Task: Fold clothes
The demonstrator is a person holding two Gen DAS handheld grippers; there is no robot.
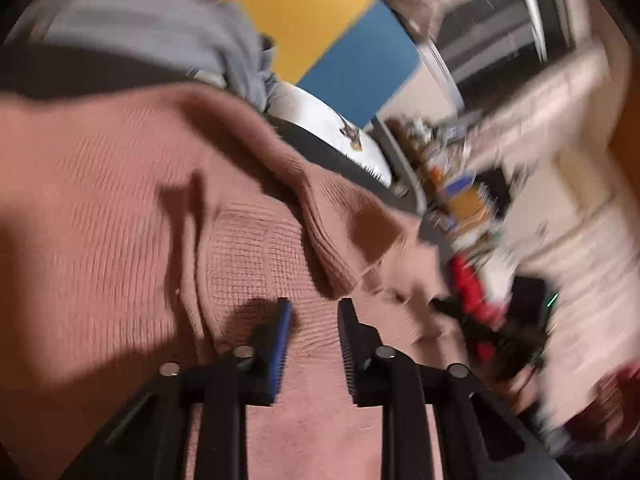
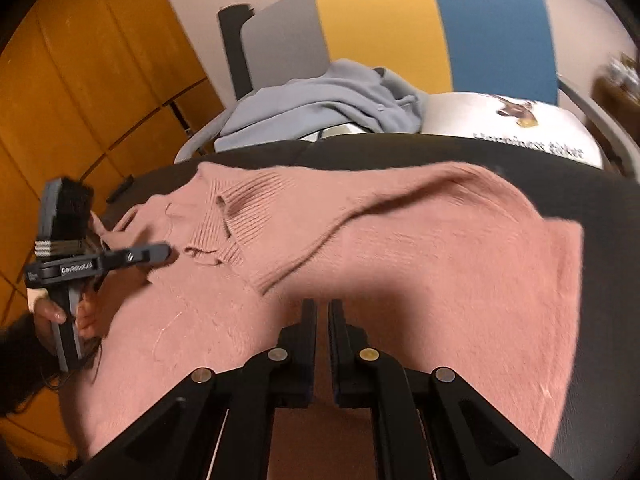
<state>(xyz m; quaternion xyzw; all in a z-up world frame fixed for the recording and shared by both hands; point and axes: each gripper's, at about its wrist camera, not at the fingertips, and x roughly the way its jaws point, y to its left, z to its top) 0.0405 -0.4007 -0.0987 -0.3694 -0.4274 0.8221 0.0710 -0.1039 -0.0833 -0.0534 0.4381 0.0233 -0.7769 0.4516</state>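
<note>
A pink knit sweater (image 2: 420,248) lies spread on a black tabletop (image 2: 580,188), with one sleeve (image 2: 340,216) folded across its body and the ribbed collar (image 2: 236,208) at the left. My left gripper (image 1: 316,308) hovers open over the sweater (image 1: 120,200), nothing between its pads. In the right wrist view a hand (image 2: 48,312) holds that left gripper (image 2: 162,252) beside the collar. My right gripper (image 2: 323,306) has its jaws almost together at the sweater's near part. I cannot tell whether any fabric is pinched.
A grey-blue garment (image 2: 320,108) and a white printed one (image 2: 512,120) lie on a chair with a grey, yellow and blue back (image 2: 380,20) beyond the table. Orange wooden cabinets (image 2: 80,80) stand at the left. Blurred clutter (image 1: 460,192) fills the right of the left wrist view.
</note>
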